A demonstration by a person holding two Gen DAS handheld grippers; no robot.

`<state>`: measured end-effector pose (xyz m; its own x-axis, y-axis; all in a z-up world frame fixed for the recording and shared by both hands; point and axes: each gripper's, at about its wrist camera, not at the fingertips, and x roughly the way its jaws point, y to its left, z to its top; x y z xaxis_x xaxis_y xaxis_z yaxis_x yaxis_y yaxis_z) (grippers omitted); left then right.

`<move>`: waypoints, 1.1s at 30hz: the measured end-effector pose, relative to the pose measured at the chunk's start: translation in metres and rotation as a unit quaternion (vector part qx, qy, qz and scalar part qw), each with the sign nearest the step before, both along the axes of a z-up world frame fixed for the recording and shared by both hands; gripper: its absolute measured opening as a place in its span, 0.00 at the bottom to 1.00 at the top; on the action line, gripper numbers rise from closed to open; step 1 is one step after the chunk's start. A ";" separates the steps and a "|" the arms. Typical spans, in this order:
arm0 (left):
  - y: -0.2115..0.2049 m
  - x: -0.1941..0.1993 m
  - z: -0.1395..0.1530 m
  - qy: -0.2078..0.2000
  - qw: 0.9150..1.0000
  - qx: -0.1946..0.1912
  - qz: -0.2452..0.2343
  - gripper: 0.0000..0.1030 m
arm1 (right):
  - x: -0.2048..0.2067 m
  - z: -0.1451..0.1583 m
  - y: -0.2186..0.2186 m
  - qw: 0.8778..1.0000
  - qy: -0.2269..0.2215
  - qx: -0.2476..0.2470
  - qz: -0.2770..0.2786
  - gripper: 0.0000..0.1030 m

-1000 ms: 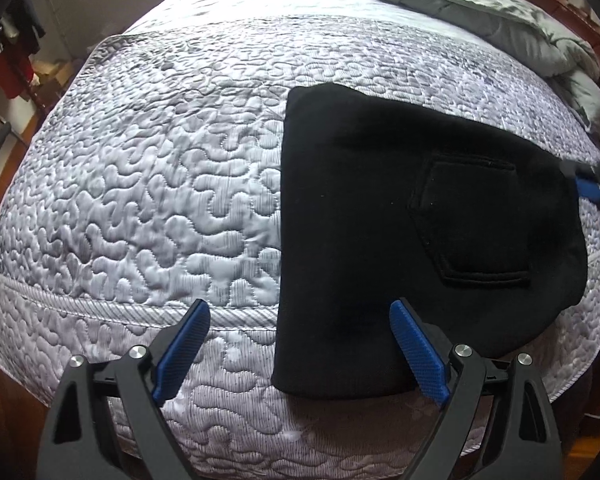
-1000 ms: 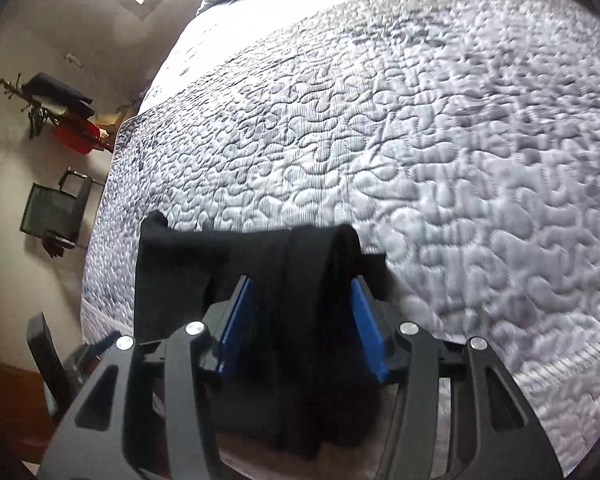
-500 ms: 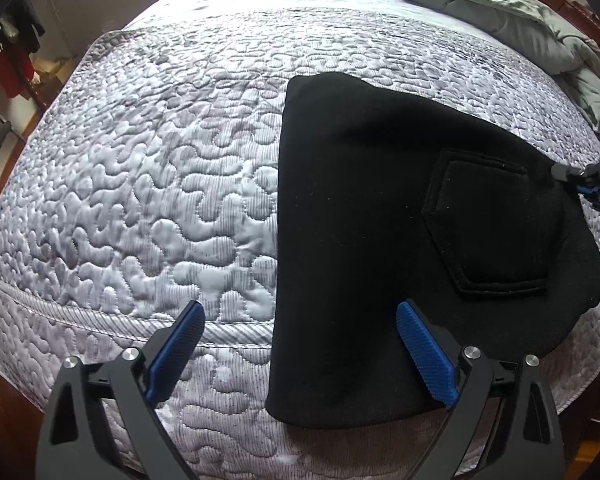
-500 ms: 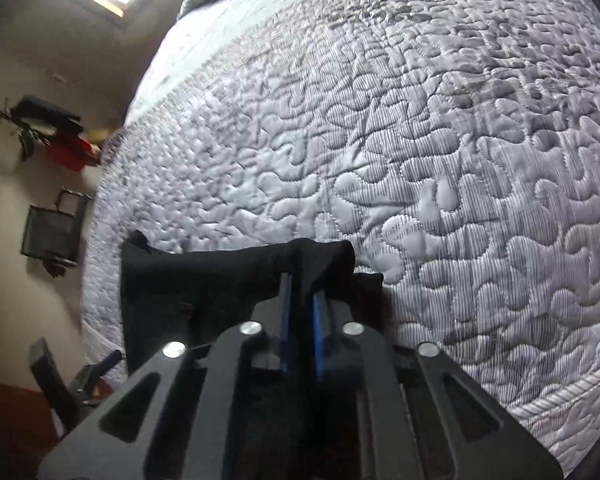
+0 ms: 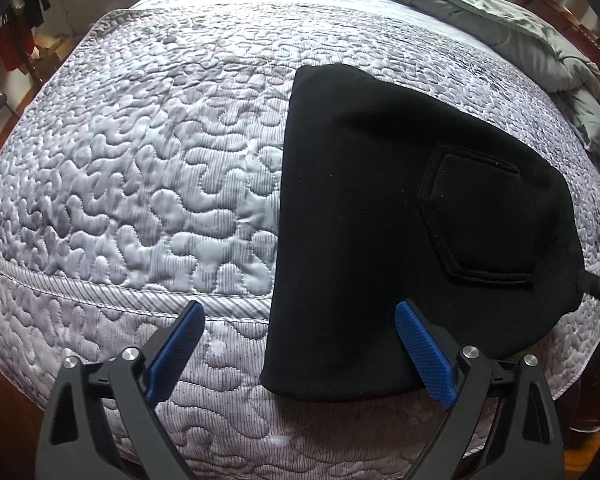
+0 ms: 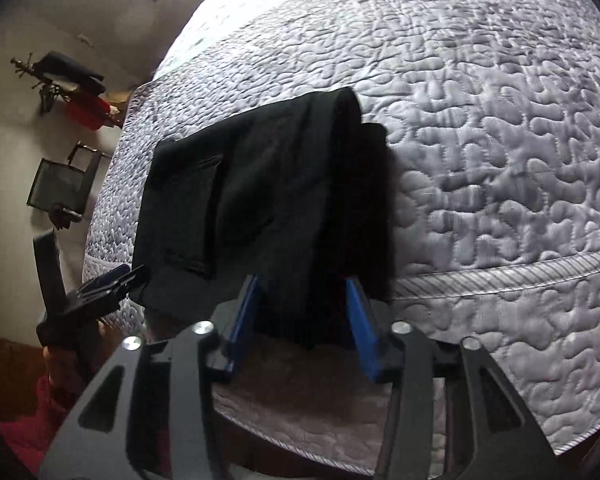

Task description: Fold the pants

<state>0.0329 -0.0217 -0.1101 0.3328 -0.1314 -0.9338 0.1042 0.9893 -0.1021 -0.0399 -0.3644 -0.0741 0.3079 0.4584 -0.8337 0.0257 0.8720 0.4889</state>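
So the black pants [image 5: 380, 220] are folded into a compact bundle and lying near the foot edge of the bed, on the grey quilt [image 5: 140, 160], back pocket [image 5: 488, 216] facing up. The left gripper [image 5: 296, 350] hangs just over that edge with its jaws spread wide: the right blue pad [image 5: 422, 354] sits over the near corner of the bundle, the left one is over bare quilt, and nothing is pinched. From the right wrist view, the right gripper [image 6: 302, 320] is at the other end of the bundle, and its jaws have just been opening. The thick folded end of the pants runs down between the two blue pads, but there's a gap on both sides, so it looks let go, not clamped. The left gripper also shows up in that view, at the far left beside the pants. A green duvet [image 5: 520, 28] is bunched at the far end of the bed.
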 end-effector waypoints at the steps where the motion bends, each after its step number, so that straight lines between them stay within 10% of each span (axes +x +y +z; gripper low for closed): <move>1: 0.000 0.000 0.000 0.000 1.000 -0.002 0.001 0.93 | -0.001 -0.001 0.004 1.000 -0.004 -0.004 0.005 0.52; 7: 0.002 0.003 -0.005 0.004 1.000 -0.011 0.009 0.95 | 0.005 -0.003 0.018 0.999 -0.007 -0.027 0.029 0.12; 10: 0.005 0.003 -0.006 0.007 1.000 -0.017 0.010 0.95 | 0.003 0.006 0.011 0.999 -0.013 -0.008 0.032 0.10; 19: -0.001 0.005 -0.009 0.003 1.000 -0.024 -0.006 0.96 | 0.001 -0.031 -0.004 1.000 0.025 -0.004 -0.015 0.12; 33: -0.019 -0.001 0.030 -0.049 0.997 -0.020 -0.052 0.96 | -0.020 0.035 0.013 0.990 -0.047 -0.130 -0.004 0.29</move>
